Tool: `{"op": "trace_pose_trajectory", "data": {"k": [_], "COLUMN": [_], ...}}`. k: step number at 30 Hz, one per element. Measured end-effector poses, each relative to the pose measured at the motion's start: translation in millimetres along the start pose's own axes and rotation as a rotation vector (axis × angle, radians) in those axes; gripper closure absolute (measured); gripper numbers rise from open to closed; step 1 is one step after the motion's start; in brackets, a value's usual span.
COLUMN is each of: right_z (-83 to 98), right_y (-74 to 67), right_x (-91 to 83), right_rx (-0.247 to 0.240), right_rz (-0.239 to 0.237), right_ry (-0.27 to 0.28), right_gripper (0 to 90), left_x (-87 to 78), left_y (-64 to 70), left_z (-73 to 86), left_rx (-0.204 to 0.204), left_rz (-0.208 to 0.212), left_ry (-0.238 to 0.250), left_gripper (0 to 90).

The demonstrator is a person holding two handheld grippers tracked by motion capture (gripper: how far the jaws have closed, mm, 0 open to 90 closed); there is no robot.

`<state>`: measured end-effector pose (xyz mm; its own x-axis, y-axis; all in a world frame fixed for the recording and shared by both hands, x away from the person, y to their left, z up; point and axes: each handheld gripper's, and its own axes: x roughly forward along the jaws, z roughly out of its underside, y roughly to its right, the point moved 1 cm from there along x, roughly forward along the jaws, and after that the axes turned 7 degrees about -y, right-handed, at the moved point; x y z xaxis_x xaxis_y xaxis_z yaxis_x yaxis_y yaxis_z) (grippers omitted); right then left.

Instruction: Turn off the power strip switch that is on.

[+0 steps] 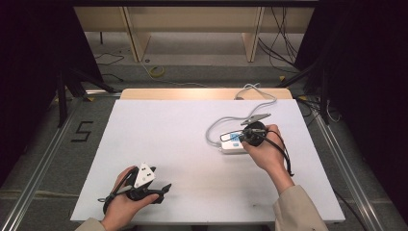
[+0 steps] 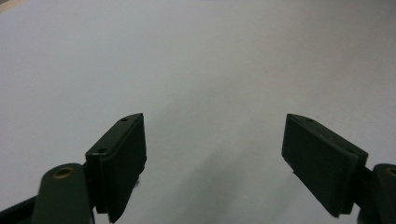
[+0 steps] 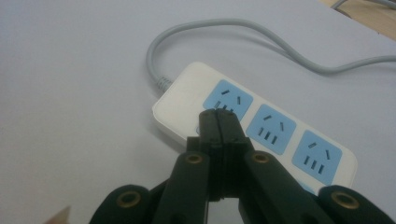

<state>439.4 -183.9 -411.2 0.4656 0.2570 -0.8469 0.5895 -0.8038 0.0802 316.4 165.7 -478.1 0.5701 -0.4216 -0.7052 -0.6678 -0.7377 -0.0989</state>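
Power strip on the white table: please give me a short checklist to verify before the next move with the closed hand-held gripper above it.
1. Right hand-held gripper jaws shut together, nothing between them: ok.
2. Tips aimed at the end of the power strip nearest its cable, at the first blue socket: ok.
3. Whether the tips already touch the strip: cannot tell.
4. A switch under the tips: cannot tell, the jaws cover that spot.
5. Grey cable lies loose on the table, away from the tips: ok.
6. Left hand-held gripper open over bare table, far from the strip in the high view: ok.
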Motion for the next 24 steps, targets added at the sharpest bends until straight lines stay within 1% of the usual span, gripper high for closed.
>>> {"op": "trace_pose_trajectory", "data": {"k": [3,16,24], "right_z": [-1.5,-5.1,-11.0], "right_y": [0.9,2.3,1.9], "right_x": [1.5,7.1,7.6], "right_rx": [-0.006,0.0,-0.006], "right_rz": [0.001,-0.006,-0.006], "right_ry": [-0.007,-0.057,-0.074], "right_gripper": [90.0,90.0,90.0], "left_x": [-0.1,-0.3,-0.5], "left_y": [0.0,-0.4,-0.5], "left_z": [0.0,0.0,0.0], "left_rx": [0.0,-0.001,0.001], "left_rz": [0.0,0.002,0.003], "left_ry": [0.0,-0.003,-0.002], "left_gripper": [21.9,21.9,21.9]}}
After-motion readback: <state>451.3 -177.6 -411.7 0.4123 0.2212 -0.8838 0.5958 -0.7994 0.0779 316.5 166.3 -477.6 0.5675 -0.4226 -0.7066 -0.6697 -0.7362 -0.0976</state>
